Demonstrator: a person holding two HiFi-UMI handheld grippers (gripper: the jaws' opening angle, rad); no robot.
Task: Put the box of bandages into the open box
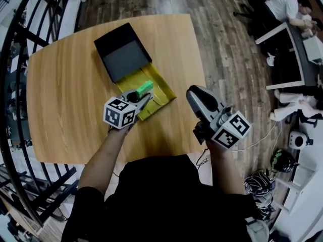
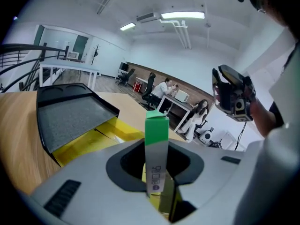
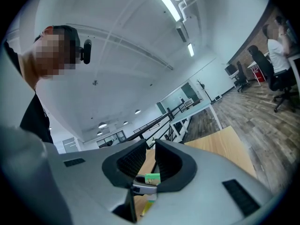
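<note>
**Left gripper (image 1: 142, 96) holds the bandage box over the open box**

Left-hand jaws are clamped on the slim green-and-white cardboard box of bandages (image 1: 145, 87), gripping its white lower part while the green end sticks out ahead of the jaw tips. In the head view it hangs over the shallow yellow tray of the open box (image 1: 165, 91), whose black lid (image 1: 121, 52) is hinged back on the round wooden table (image 1: 65, 100). The bandage box's long axis runs along the jaws, pointing forward and down toward the lid. Whether it already touches the yellow floor I cannot tell. Since the tray lies straight below the jaw tips, the coming move looks like a short descent and a release, with no sideways travel.

The right gripper (image 1: 194, 92) waits well apart, beyond the table's edge. Its jaws stand only a narrow slit apart with nothing between them.
</note>
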